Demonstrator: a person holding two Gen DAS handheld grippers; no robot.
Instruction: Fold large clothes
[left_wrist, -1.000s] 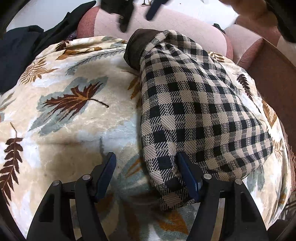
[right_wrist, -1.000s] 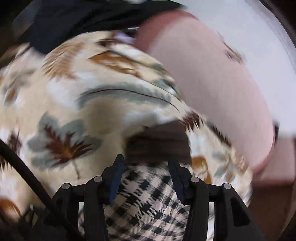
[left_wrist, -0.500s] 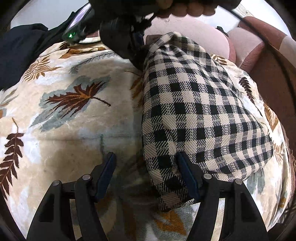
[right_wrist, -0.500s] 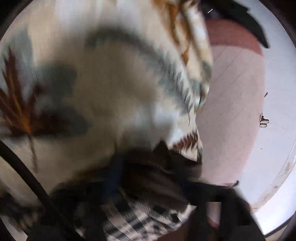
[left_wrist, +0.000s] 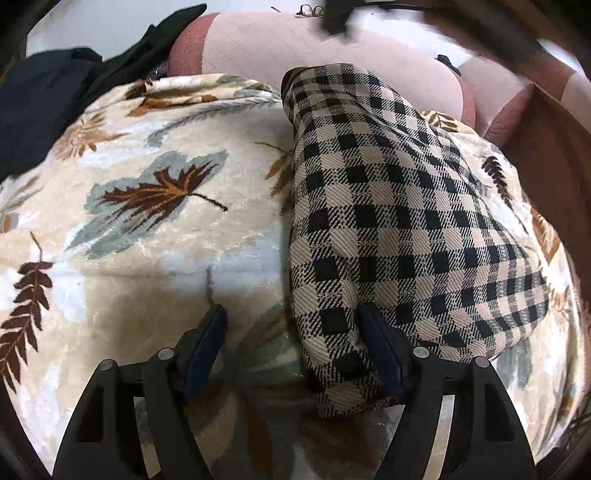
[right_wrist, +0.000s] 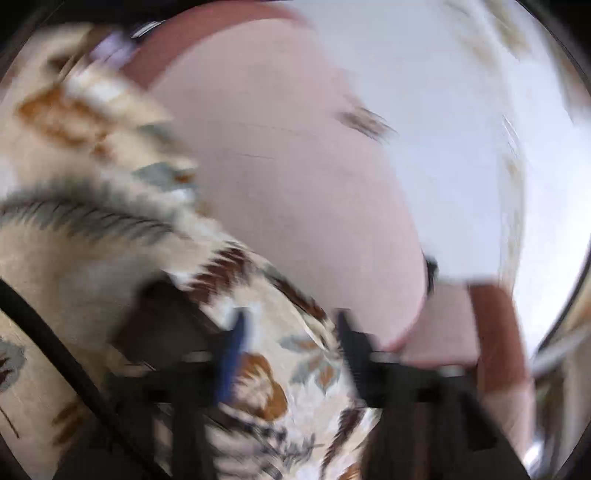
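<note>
A black-and-beige checked garment (left_wrist: 388, 221) lies folded into a long narrow bundle on the leaf-patterned blanket (left_wrist: 147, 221), with a dark brown lining showing at its far end (left_wrist: 291, 79). My left gripper (left_wrist: 291, 343) is open and low over the near end; its right finger (left_wrist: 380, 350) presses on the checked cloth and its left finger (left_wrist: 207, 343) is over the blanket. My right gripper (right_wrist: 288, 343) is open and empty above the blanket's far edge, blurred by motion. The brown lining (right_wrist: 162, 321) shows to its left.
A pink sofa back (left_wrist: 314, 55) and armrest (left_wrist: 517, 110) lie beyond the blanket. Black clothing (left_wrist: 55, 96) is heaped at the far left. The right wrist view shows the sofa back (right_wrist: 295, 184) and a pale floor (right_wrist: 461, 129).
My right gripper has let go of the garment's far end, lifted away and swung right. The far end now lies flat. My left gripper has not moved.
</note>
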